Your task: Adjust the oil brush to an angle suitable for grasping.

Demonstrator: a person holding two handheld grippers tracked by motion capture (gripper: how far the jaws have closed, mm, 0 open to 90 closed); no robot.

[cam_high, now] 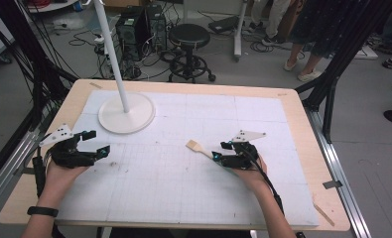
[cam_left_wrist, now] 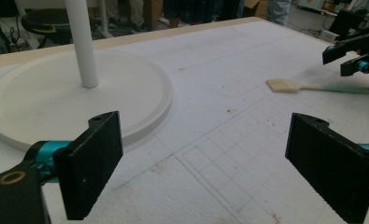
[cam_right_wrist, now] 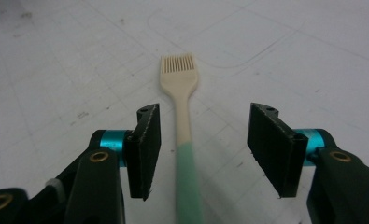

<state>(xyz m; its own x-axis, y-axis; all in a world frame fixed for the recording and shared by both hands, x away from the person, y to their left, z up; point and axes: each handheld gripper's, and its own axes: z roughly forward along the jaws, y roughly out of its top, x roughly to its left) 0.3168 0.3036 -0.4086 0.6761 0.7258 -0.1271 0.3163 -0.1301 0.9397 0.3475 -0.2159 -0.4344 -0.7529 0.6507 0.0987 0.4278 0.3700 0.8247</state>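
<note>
The right gripper [cam_right_wrist: 201, 149], jaws apart and not yet gripping, straddles the pastry brush's [cam_right_wrist: 182, 116] green handle for a pickup, while the left gripper [cam_left_wrist: 219, 163] waits wide open.

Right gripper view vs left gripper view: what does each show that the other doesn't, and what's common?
Right gripper view alone: the brush bristles close up, with the right gripper straddling the green handle, pads not touching it.
Left gripper view alone: the white lamp base, its pole, and the open left gripper.
Both: the brush lying flat on the gridded white mat.
</note>
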